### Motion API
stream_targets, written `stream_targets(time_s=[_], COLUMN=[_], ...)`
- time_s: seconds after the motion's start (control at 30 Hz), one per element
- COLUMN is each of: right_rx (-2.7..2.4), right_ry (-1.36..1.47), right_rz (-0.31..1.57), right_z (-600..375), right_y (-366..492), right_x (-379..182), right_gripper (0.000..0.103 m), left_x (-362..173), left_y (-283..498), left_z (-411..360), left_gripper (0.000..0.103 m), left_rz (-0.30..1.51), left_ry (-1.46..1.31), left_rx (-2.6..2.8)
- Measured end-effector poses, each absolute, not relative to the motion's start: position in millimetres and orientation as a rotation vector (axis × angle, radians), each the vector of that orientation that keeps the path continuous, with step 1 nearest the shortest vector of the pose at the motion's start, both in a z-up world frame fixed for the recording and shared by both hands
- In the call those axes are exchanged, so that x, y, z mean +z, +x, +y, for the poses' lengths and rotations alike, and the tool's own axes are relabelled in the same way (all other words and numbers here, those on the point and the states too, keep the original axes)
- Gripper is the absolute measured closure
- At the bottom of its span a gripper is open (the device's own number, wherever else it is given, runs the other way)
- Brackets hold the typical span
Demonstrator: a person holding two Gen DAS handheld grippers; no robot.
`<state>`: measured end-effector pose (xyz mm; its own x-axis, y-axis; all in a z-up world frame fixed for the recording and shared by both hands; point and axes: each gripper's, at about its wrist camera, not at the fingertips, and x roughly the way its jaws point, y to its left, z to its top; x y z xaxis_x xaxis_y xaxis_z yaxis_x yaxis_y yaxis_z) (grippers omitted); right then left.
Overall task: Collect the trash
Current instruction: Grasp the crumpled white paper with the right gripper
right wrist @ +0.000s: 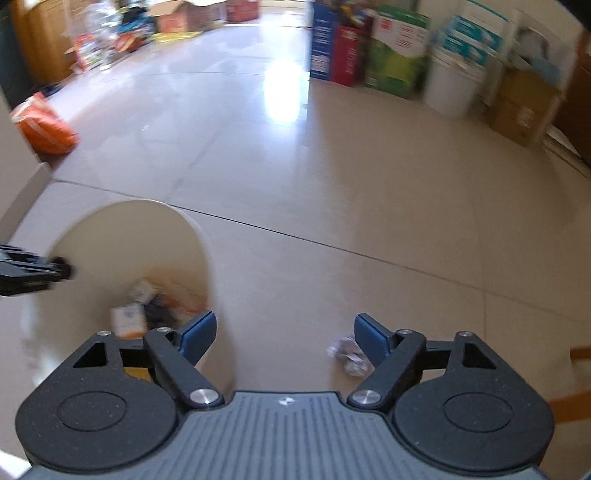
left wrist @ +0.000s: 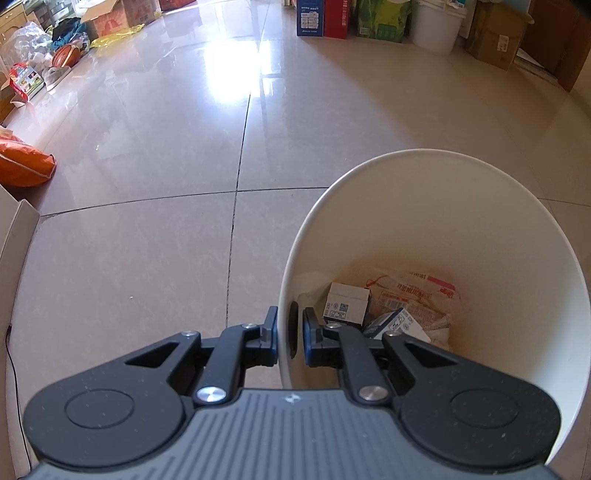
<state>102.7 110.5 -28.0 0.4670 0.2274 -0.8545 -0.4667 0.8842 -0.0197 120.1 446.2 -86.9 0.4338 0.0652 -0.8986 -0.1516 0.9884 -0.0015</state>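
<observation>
The left hand-held gripper point(left wrist: 290, 338) is clamped on the rim of the round white plastic bin point(left wrist: 480, 206), one finger outside and one inside; small cartons and wrappers lie at its bottom. The right hand-held gripper point(right wrist: 284, 334) hangs wide open and empty over the beige tiled floor point(right wrist: 332, 184), a crumpled clear wrapper point(right wrist: 349, 354) just beside its right finger

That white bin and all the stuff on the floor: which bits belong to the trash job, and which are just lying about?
Part of the job:
- white bin, its rim clamped by the left gripper
- cartons and wrappers inside it
- crumpled wrapper on the floor, by the open right gripper

Just lying about:
- orange bag
- basketball
- white bucket
- cardboard boxes
</observation>
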Motion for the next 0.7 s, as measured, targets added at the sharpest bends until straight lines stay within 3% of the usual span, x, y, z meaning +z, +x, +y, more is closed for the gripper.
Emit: stream_targets(time_s=[0.17, 0.5, 0.7], right_rx=[0.356, 0.206, 0.217], right_ry=[-0.196, -0.005, -0.108], right_rz=[1.041, 1.147, 1.113], right_z=[70, 29, 39], right_y=[116, 157, 176], right_x=[-87, -222, -272], right_gripper=[0.009, 0.008, 0.008], left_x=[-89, -90, -91], left_y=[121, 124, 125], left_z=[445, 446, 445], left_gripper=[0.093, 0.093, 0.093], left_rz=[1.119, 1.131, 1.132], left_ry=[-0.085, -0.097, -0.095], left_rx=[0.137, 0.138, 0.139])
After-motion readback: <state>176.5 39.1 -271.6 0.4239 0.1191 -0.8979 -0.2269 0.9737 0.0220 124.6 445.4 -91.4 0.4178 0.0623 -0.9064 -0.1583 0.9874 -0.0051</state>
